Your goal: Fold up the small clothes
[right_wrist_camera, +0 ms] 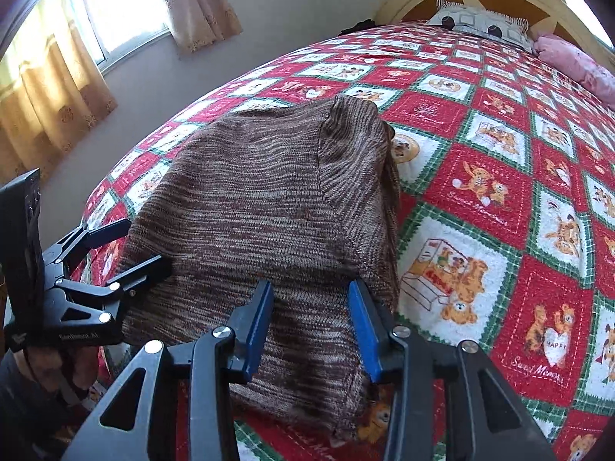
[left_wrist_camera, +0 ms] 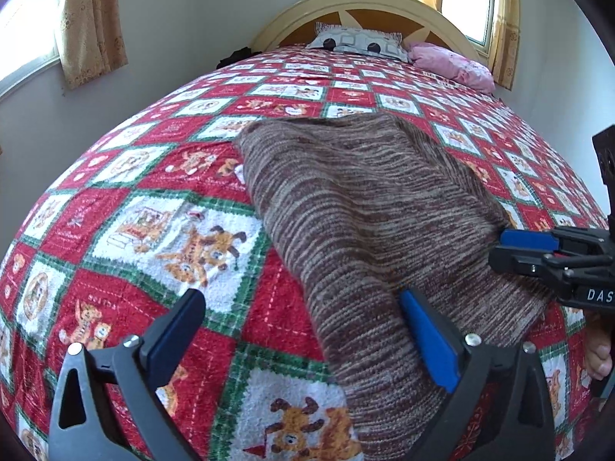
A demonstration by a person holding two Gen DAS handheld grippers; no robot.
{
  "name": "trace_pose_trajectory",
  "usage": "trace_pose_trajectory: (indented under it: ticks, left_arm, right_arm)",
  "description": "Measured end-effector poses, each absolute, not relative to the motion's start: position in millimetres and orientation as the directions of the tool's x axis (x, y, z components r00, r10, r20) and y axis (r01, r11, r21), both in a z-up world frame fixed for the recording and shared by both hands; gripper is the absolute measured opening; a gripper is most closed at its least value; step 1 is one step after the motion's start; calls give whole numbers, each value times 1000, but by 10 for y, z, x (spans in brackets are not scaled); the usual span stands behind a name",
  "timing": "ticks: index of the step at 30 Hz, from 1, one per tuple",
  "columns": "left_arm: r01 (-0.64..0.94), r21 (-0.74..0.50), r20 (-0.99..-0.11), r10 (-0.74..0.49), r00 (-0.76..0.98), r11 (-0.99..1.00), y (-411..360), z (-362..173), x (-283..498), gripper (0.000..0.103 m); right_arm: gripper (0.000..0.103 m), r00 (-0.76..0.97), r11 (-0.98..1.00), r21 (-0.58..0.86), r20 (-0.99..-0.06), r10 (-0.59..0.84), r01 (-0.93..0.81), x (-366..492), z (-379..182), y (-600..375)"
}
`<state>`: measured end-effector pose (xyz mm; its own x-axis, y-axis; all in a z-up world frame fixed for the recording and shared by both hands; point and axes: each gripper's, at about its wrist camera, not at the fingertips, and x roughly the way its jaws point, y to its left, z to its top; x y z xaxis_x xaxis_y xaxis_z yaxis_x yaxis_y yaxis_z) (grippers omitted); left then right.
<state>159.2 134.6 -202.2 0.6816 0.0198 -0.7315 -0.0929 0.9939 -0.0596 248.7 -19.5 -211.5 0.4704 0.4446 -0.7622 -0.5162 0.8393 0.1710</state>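
Over on the left, two curtains, one (left_wrist_camera: 90,19) by the side window and a second (left_wrist_camera: 503,27) at the window behind the headboard (left_wrist_camera: 369,4). One bed here, spread with a single red, white and green checked blanket (left_wrist_camera: 127,230) printed with teddy bears. At its head, two pillows: a grey patterned one (left_wrist_camera: 361,40) and a pink one (left_wrist_camera: 453,63) just to its right.

Centre stage, one brown striped knit garment (left_wrist_camera: 365,211), the only piece of clothing on the bed, lying folded over on the blanket near the foot end, with one side edge doubled over the body in the right wrist view (right_wrist_camera: 357,146).

Now the tongs, two of them. The left gripper (left_wrist_camera: 303,330) is spread wide, released, nothing clamped: its left finger (left_wrist_camera: 177,330) sits over bare blanket, its right finger (left_wrist_camera: 430,338) over the knit. Moving right, the right gripper (right_wrist_camera: 309,326) is partly parted, both blue pads (right_wrist_camera: 259,330) poised over the garment's near right edge; fabric lies below the gap, but the pads are not pressing it. From the left camera it (left_wrist_camera: 511,249) comes in sideways at the garment's right edge.

Far right, the person's fingers (left_wrist_camera: 599,357) peek in below that tool.
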Motion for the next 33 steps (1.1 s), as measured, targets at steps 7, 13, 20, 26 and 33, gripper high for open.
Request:
trace_pose_trajectory:
  ticks: [7,13,20,26,33]
  left_arm:
    - [-66,-7,-711,41,702,998,1223,-1846,1386,103]
    - [-35,4,-646,30,763,999,1130,-1499,1109,103]
    - [2,10,-580,4,814,1000,1020,-1187,774,103]
    - [20,1,-532,-16,847,1000,964,-1001,620,103]
    - [20,1,-499,-17,867,1000,910,-887,507,103]
  right_arm:
    - [43,581,887,102,-721,378,-451,2239,-1940,-318]
    - [44,666,919,82,-665,338,-385,1806,-1665,-485]
    - [54,734,929,71,-593,332,-363,1322,-1349,-538]
    - [54,768,931,34,-554,320,-363,1001,-1157,-537]
    - [54,788,932,17,-528,316,-363,789,-1039,-537]
